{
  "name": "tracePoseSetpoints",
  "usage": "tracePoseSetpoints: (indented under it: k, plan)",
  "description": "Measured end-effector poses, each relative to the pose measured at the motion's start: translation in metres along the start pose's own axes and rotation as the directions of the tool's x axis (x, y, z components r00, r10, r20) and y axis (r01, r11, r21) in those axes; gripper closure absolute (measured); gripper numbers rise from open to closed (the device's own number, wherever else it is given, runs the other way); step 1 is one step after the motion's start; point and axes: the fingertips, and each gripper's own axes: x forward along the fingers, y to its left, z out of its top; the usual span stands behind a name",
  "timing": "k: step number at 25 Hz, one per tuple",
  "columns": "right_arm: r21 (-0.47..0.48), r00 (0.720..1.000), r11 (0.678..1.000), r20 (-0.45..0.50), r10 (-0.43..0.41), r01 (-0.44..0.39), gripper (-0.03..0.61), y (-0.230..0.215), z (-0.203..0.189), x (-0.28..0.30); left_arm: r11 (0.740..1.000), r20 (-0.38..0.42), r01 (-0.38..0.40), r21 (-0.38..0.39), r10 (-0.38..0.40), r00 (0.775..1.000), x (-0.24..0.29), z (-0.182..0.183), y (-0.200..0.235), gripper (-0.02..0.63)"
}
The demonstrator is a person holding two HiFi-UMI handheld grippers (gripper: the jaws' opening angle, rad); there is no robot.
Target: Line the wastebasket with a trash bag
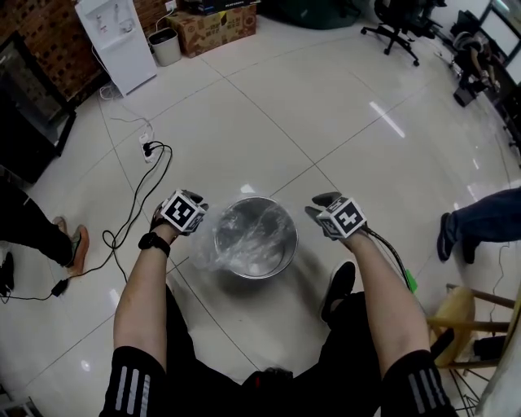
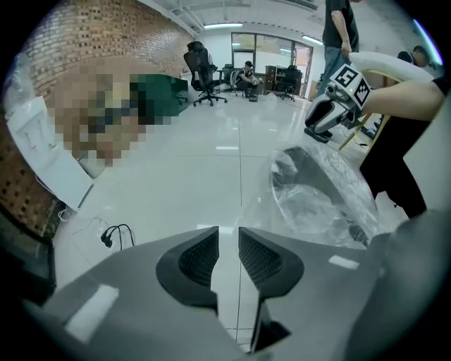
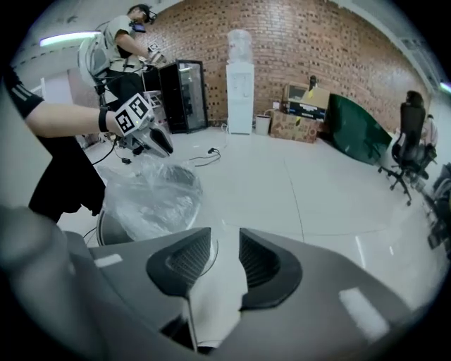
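We stand over the basket (image 1: 291,244), a round metal one upright on the pale tiled floor (image 1: 269,122), just ahead of our feet and between our two arms. The clear bag (image 1: 244,240) sits inside it, its film crumpled against the inner wall and lapping over the rim on our left, where a loose fold hangs down outside. The left gripper (image 2: 228,238) hovers just beside the basket's left edge, angled downward, its jaws a narrow gap apart and released. Only floor shows between its pads, and the bag lies off to its right, untouched. The right gripper (image 3: 225,241) hangs just beside the basket's right edge, also tipped downward, its jaws parted somewhat wider and holding nothing we can make out. Pale floor fills the gap, and the bag and basket lie to its left. From each gripper's view we see the other one across the basket, above the rim and apart from the film. A black cable (image 2: 116,234) trails over the floor on our left. Farther off, by the brick wall (image 3: 317,42), stand a white dispenser (image 1: 114,41) and a cardboard box (image 1: 216,28), well apart from the basket. An office chair (image 1: 395,24) stands at the far end, and a bystander's leg (image 1: 480,224) in blue shows at the right edge
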Motion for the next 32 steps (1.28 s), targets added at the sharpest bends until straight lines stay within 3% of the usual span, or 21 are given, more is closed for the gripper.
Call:
tracePoseSetpoints:
  k: [3,5,7,11,17,22,27,29,32]
  plan:
    - [-0.138,0.997,0.990,0.075,0.033,-0.022,0.440,0.028,0.041,-0.020,0.998,-0.003,-0.006,0.058,0.007,1.000,-0.024,0.010,-0.012,0.531]
    - [-0.255,0.991,0.965,0.096,0.097,-0.070,0.440,0.059,0.064,-0.029,0.993,-0.015,-0.018,0.113,0.020,1.000,-0.043,0.015,-0.021,0.531]
    - [-0.378,0.985,0.918,0.072,0.157,-0.119,0.439,0.092,0.076,-0.033,0.986,-0.005,-0.003,0.165,0.004,1.000,-0.063,0.020,-0.040,0.531]
    - [-0.609,0.982,0.778,-0.007,0.189,-0.154,0.365,0.130,0.087,-0.028,0.957,-0.017,0.122,0.263,-0.122,0.992,-0.086,0.017,-0.105,0.512]
    - [-0.708,0.975,0.675,-0.098,0.198,-0.208,0.354,0.143,0.071,0.014,0.913,-0.113,0.177,0.367,-0.145,0.983,-0.066,-0.008,-0.171,0.466]
    - [-0.703,0.969,0.674,-0.099,0.227,-0.230,0.355,0.148,0.071,0.020,0.893,-0.158,0.165,0.419,-0.108,0.982,-0.057,-0.014,-0.178,0.471]
    - [-0.710,0.963,0.655,-0.131,0.235,-0.257,0.356,0.151,0.059,0.017,0.893,-0.147,0.240,0.380,-0.198,0.969,-0.058,-0.009,-0.189,0.613]
    - [-0.710,0.964,0.656,-0.135,0.230,-0.256,0.355,0.146,0.054,0.015,0.885,-0.147,0.268,0.380,-0.228,0.962,-0.057,-0.006,-0.197,0.612]
    - [-0.700,0.967,0.671,-0.123,0.223,-0.244,0.354,0.136,0.051,0.011,0.880,-0.143,0.225,0.417,-0.181,0.973,-0.057,-0.001,-0.193,0.611]
